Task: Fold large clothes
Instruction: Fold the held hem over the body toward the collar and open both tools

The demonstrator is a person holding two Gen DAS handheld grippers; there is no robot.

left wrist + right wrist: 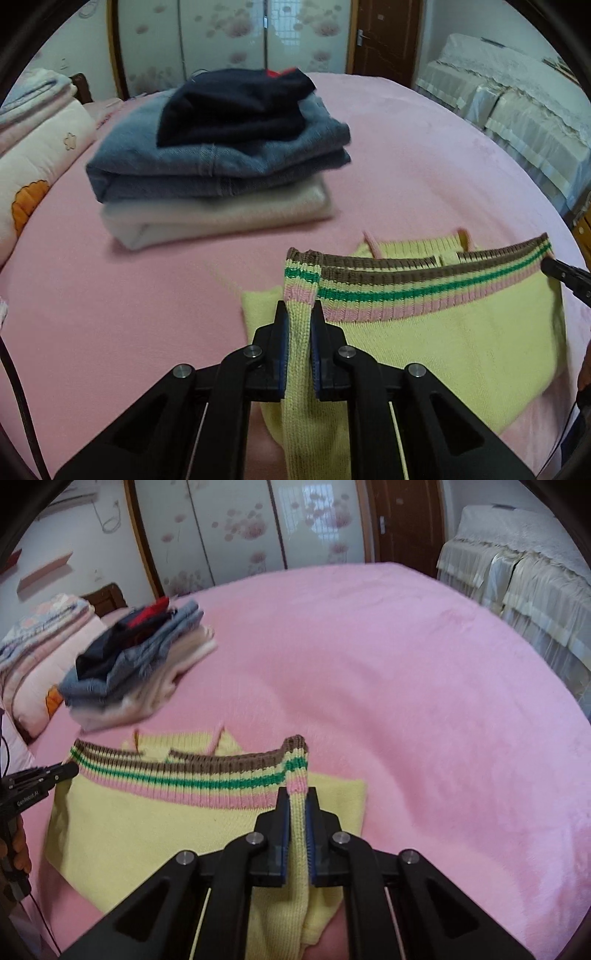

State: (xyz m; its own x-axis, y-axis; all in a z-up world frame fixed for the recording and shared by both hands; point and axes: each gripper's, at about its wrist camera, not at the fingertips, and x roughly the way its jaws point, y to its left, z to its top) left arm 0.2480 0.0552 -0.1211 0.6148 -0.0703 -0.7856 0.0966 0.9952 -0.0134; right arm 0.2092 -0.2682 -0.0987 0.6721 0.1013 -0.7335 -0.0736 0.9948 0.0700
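A pale yellow knitted sweater (436, 343) with a brown, green and pink striped hem lies on the pink bed, also seen in the right wrist view (147, 830). My left gripper (299, 314) is shut on the hem's left corner, the knit pinched between its blue pads. My right gripper (297, 797) is shut on the hem's right corner in the same way. The striped hem stretches between the two grippers, raised a little off the bed. The right gripper's tip (561, 275) shows at the left wrist view's right edge; the left gripper (72, 770) shows at the right wrist view's left edge.
A stack of folded clothes (221, 162), dark top over jeans over cream fabric, sits further back on the pink bedspread (424, 155). Folded quilts and pillows (37, 147) lie at the left. A draped sofa (524, 587) stands right, wardrobe doors behind. A person's hand (18, 845) holds the left gripper.
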